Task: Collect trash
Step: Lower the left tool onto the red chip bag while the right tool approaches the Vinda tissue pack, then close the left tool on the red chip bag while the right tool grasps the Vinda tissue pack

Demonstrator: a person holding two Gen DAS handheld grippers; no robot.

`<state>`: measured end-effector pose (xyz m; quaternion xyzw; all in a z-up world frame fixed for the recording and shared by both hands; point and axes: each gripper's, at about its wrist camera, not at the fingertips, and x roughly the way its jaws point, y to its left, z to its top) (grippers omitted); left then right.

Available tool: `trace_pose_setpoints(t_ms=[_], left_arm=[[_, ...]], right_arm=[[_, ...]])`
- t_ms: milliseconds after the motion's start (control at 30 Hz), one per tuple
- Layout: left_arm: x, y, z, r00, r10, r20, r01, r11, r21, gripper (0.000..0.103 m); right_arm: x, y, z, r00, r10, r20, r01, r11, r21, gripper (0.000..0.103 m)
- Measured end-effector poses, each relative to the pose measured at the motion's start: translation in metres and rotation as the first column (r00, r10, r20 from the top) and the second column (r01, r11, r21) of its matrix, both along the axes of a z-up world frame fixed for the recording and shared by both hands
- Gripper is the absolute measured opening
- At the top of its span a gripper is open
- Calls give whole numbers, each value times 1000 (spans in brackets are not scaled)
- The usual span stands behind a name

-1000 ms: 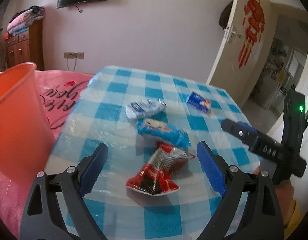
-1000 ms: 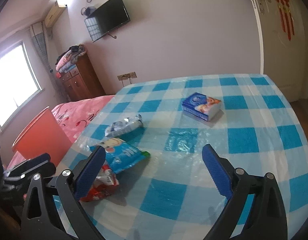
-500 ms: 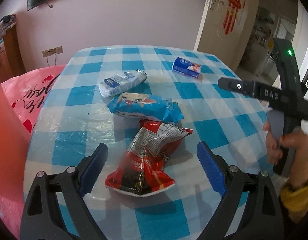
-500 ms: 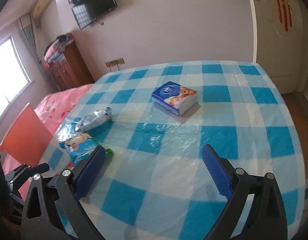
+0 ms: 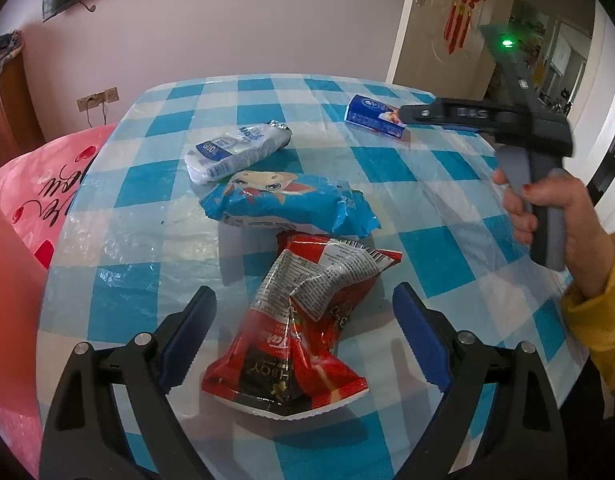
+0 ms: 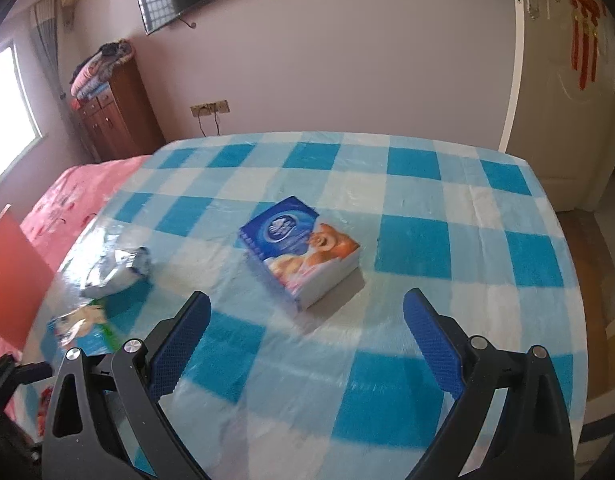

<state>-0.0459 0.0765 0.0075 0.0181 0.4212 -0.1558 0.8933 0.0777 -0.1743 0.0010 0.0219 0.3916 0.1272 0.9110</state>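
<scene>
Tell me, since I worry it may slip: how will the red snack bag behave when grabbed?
The red snack bag looks crumpled and folded, so probably floppy and light. Its glossy film may slide, yet creases should give the open left tool some purchase.

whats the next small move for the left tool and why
Probably ease the left tool down and forward, then close on the red snack bag. Its jaws are open and the crumpled bag already lies between them on the checked tablecloth, nearest of the wrappers.
</scene>
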Motion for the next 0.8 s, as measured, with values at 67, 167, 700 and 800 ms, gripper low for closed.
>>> trace_pose_setpoints(t_ms=[67,167,700,800], left_arm=[[2,-1,-1,1000,-1,-2,1,1000,3,90],[4,-1,-3,1000,4,-10,-4,1000,3,83],[4,-5,-10,999,29,-13,-29,999,-19,67],[4,-5,-9,999,39,-15,-39,999,-27,66]], right_arm=[[10,1,-3,1000,10,-4,-10,1000,-10,96],[23,5,-6,999,35,-15,-36,999,-22,96],[54,15,-15,997,65,-42,-67,996,-53,96],[54,19,-16,996,76,-44,-79,994,-74,80]])
